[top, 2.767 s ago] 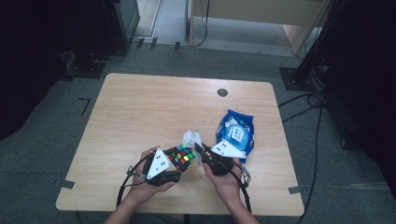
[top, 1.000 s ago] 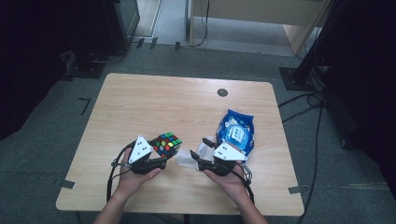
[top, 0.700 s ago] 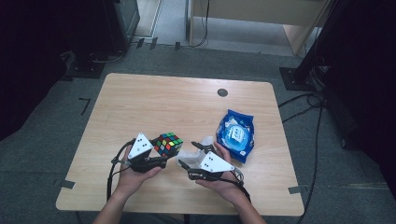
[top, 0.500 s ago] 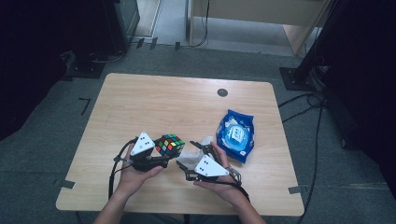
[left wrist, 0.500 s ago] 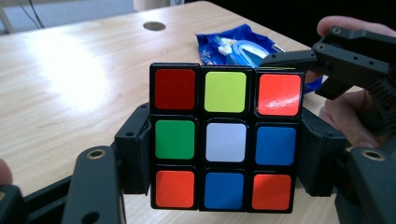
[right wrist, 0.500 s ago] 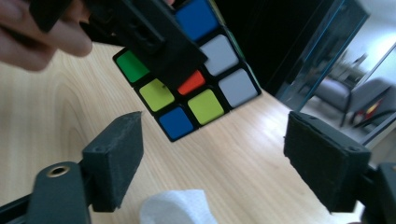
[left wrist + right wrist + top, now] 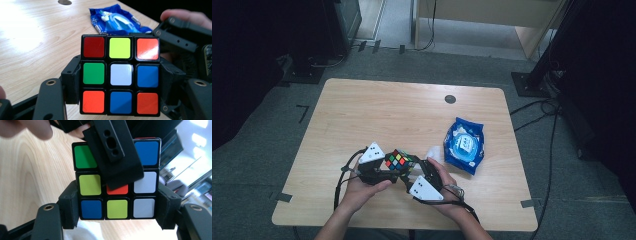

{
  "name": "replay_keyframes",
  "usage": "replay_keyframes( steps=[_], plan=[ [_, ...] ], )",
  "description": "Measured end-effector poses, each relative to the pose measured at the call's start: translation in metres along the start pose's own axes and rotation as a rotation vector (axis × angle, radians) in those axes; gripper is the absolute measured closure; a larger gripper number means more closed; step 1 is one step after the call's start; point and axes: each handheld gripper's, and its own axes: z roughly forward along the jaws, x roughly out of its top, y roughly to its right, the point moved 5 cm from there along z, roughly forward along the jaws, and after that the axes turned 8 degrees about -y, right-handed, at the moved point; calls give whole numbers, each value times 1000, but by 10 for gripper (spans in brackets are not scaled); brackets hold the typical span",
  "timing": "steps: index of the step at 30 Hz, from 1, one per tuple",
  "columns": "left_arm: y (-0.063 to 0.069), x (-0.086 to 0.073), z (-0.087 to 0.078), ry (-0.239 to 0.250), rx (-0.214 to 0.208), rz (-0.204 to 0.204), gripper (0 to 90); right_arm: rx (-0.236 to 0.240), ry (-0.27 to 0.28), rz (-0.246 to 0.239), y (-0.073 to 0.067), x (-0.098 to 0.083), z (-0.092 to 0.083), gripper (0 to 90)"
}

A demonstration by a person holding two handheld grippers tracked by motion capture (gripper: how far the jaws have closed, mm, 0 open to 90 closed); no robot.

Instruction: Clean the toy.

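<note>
Gripping the multicoloured puzzle cube, the left gripper holds it; the right gripper, jaws just closing, clamps the bottom layer; twist squarely, keeping layers aligned.

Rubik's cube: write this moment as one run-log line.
Rubik's cube | left gripper: clamped on cube | right gripper: jaws just closing on it | above table

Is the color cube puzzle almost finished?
Not yet. Done: the Rubik's cube is lifted off the table, clamped by the left gripper. In hand: the right gripper has just been closing around its bottom layer. Left: the facing side shows mixed colors, so lots of twisting.
</note>
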Motion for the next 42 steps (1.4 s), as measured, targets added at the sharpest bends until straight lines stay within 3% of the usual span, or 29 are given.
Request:
replay_keyframes(
  steps=[2,5,6,7,11,16,22,27,30,34,42],
  plan=[
    [0,2,-3,29,-16,-19,315,20,-8,56,0,0,0,343],
    [-3,6,-12,84,-24,-38,267,54,-23,213,4,-5,1,344],
    [-3,6,-12,84,-24,-38,264,54,-23,213,4,-5,1,344],
    [-7,7,-18,122,-29,-56,257,58,-31,310,8,-10,1,344],
    [-13,8,-25,164,-29,-74,258,60,-39,426,17,-16,0,344],
    [-16,5,-22,162,-35,-108,261,50,-27,527,24,-16,-2,344],
    [-4,6,-13,129,-51,-95,259,48,-14,482,16,-9,-3,343],
    [2,5,-4,82,-24,-77,254,42,-14,436,9,-3,-4,343],
    [4,3,0,52,23,-65,304,29,-18,420,7,-1,-4,343],
    [5,2,3,28,32,-64,318,13,-17,393,6,1,-4,343],
    [8,2,3,39,50,-36,340,1,-12,381,6,1,-4,342]
  ],
)
